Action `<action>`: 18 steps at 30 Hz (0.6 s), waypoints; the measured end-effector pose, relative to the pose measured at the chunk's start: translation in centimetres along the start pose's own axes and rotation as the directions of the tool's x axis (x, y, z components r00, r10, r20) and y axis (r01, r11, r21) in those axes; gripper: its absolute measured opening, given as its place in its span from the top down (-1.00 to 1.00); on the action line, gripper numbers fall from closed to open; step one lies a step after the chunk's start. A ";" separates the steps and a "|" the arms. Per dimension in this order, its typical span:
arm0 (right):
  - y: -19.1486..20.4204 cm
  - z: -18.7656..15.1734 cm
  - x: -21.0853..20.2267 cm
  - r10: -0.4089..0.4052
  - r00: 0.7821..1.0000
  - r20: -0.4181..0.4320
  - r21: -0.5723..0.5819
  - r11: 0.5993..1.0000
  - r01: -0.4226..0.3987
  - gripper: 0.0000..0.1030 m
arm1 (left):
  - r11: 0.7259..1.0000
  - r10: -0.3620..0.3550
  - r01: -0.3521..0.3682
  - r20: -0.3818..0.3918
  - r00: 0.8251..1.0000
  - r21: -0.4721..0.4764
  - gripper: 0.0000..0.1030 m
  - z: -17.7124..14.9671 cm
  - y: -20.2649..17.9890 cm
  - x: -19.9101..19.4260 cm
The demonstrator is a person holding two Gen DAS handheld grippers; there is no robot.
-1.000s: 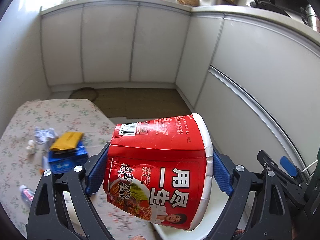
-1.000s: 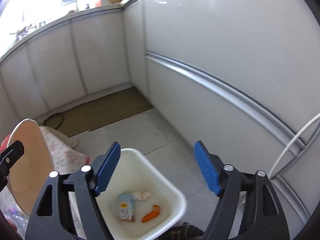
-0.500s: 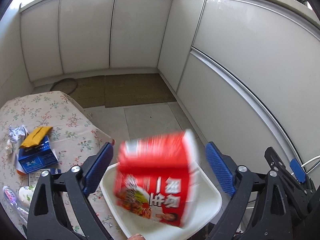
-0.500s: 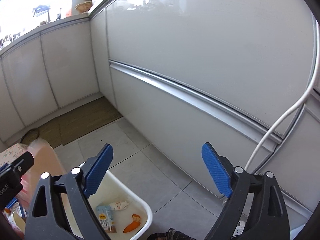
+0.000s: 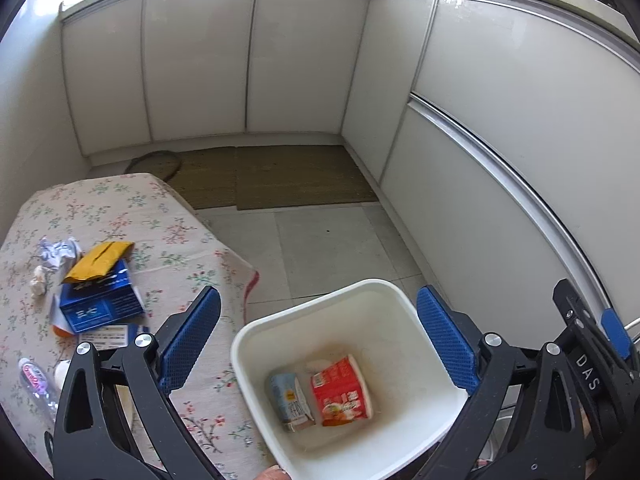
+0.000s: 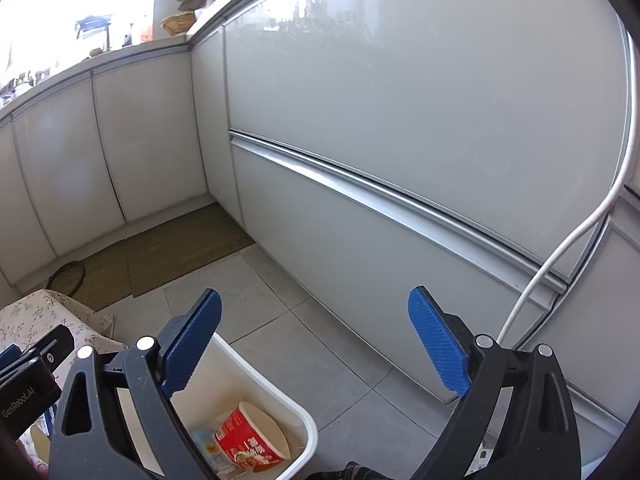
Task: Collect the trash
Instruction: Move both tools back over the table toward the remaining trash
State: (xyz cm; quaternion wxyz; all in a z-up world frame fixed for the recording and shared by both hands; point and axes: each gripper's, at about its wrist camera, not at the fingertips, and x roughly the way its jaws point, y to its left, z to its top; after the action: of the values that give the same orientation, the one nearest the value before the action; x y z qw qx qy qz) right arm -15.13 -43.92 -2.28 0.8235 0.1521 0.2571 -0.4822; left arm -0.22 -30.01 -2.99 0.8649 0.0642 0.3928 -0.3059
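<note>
The red noodle cup (image 5: 341, 391) lies on its side in the white bin (image 5: 400, 308) (beside a pale blue carton (image 5: 289, 399)). Above the bin, the left gripper (image 5: 318, 334) spreads its jaws further, nothing between them. The right gripper (image 6: 314, 338) is wide open, empty. More trash sits near the table's (image 5: 132, 204) left edge.

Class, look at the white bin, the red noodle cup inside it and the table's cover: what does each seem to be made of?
White bin: probably plastic, smooth moulded walls with rounded corners.
Red noodle cup: likely printed, coated paper, glossy, pale inside.
Table cover: woven cloth, matt floral print, draping over the edge.
</note>
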 end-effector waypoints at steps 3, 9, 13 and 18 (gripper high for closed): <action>0.9 0.0 -0.4 0.012 1.000 0.020 -0.014 1.000 -0.012 -0.78 | 1.000 0.018 -0.018 0.003 1.000 -0.011 -0.83 0.0 0.8 -0.4; 3.2 -0.2 -1.5 0.043 0.997 0.057 -0.059 0.997 -0.040 -0.78 | 0.998 0.055 -0.054 0.017 0.998 -0.030 -0.83 0.0 2.5 -1.5; 4.9 -0.3 -2.1 0.071 0.995 0.069 -0.085 0.994 -0.065 -0.78 | 0.995 0.091 -0.089 0.027 0.995 -0.047 -0.83 -0.1 4.0 -2.3; 7.3 -0.8 -3.3 0.115 0.990 0.086 -0.128 0.986 -0.103 -0.78 | 0.988 0.132 -0.129 0.027 0.991 -0.091 -0.83 -0.2 6.9 -3.1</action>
State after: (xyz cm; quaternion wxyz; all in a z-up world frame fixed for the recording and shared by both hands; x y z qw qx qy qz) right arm -10.30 -37.57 -0.98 0.8676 0.0922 0.2389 -0.4263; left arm 2.05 -22.93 -1.83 0.8915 0.0461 0.3864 -0.2320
